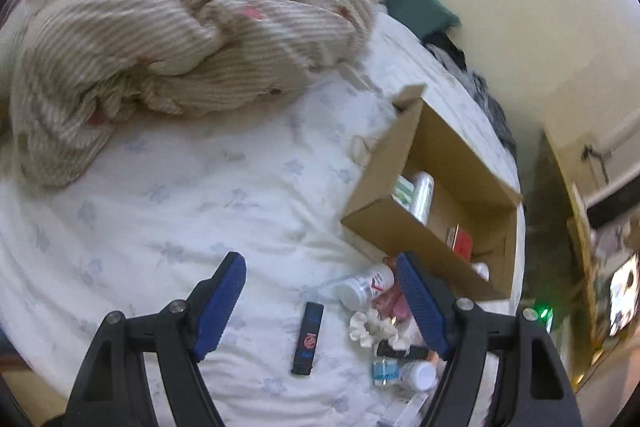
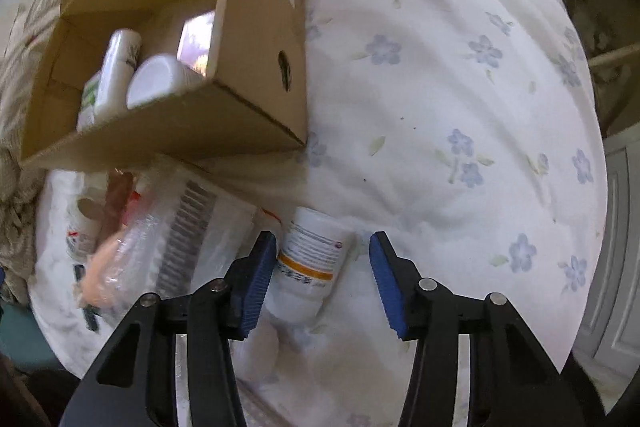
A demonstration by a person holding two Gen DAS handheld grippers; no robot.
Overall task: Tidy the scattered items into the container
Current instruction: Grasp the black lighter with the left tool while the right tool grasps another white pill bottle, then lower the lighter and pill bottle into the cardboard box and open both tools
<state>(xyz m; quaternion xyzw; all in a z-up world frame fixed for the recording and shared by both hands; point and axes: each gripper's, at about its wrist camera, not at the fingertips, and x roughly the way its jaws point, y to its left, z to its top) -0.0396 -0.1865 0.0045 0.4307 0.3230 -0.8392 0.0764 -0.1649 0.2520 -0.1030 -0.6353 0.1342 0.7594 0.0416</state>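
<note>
My right gripper (image 2: 323, 265) hangs low over the bed sheet (image 2: 460, 99) with its jaws spread wide and nothing held; a white pill bottle (image 2: 310, 259) lies on its side between the blue pads (image 2: 256, 283), nearer the left one, and I can't tell if it touches. Its label carries an orange band and lines of small print, too blurred for me to read. Just left of it lies a crinkled clear packet (image 2: 160, 243) with a barcode strip, and beyond that the cardboard box (image 2: 256, 95) stands open, with a white tube and a white-capped bottle (image 2: 160, 79) inside. My left gripper (image 1: 320, 307) is also wide open and empty, angled down over the sheet. Between its fingers lies a black stick (image 1: 307, 339) with a red round logo whose lettering I cannot make out. By the right finger sits the scattered pile: a white scrunchie (image 1: 370, 327), a white bottle with red marking (image 1: 364, 285), a pink item, a small blue-labelled piece. Farther off, the box holds a clear wrapped roll (image 1: 422, 197) and a red pack (image 1: 462, 243). Beyond everything, a striped beige blanket (image 1: 160, 27) lies bunched up.
</note>
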